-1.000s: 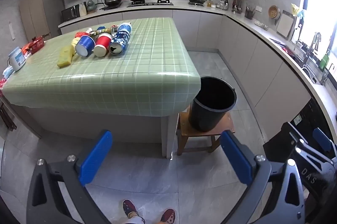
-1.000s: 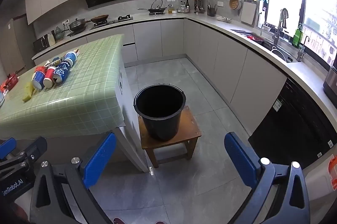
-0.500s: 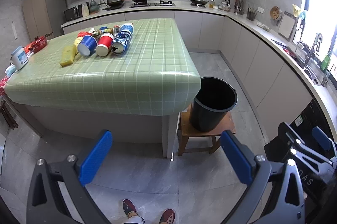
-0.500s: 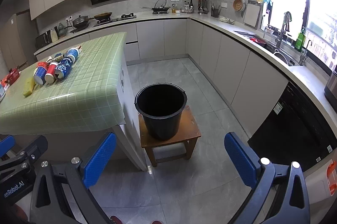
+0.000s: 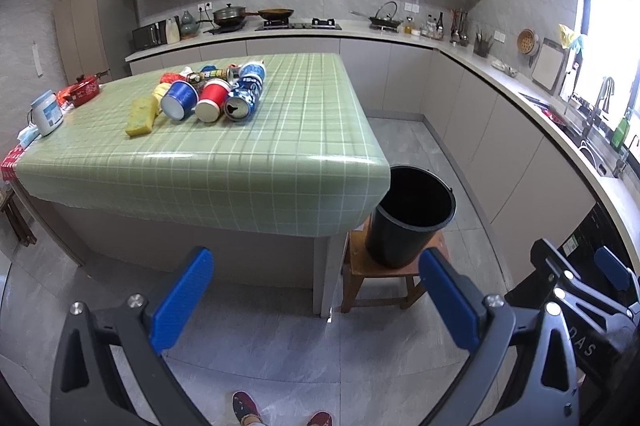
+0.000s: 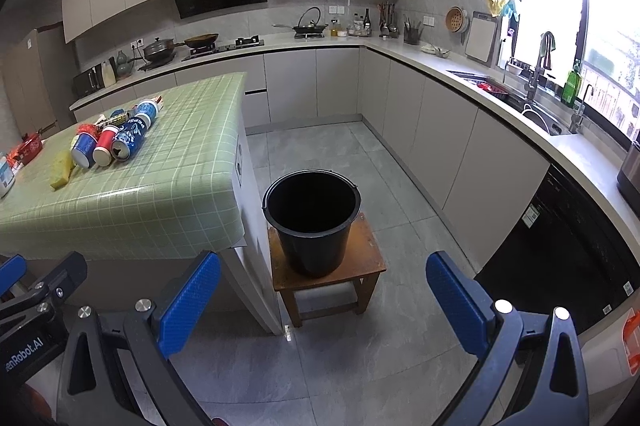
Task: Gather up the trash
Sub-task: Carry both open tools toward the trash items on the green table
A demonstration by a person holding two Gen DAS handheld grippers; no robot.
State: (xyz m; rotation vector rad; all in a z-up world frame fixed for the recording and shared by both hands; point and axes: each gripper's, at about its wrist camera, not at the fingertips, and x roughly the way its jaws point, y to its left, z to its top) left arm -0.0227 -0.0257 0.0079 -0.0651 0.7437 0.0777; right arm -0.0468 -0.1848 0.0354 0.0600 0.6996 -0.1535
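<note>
I hold my left claw (image 5: 314,292) and right claw (image 6: 322,296) level above the floor, both spread wide and empty. The trash pile (image 5: 208,94) lies well ahead on the green checked surface (image 5: 280,154). A black bucket (image 6: 312,218) stands on a wooden stool (image 6: 370,258) beside it.

Trash count on the green-checked island (image 5: 256,162)

Two paper cups lie on their sides, one blue cup (image 5: 180,100) and one red cup (image 5: 213,101). At their 3 o'clock lies one blue drink can (image 5: 244,100), with a second blue-and-white cup (image 5: 253,71) at its 12 o'clock. One yellow sponge (image 5: 141,111) sits at 9 o'clock. One black bucket (image 6: 312,222) stands on one wooden stool (image 6: 370,258). Smaller wrappers behind cannot be counted.
</note>
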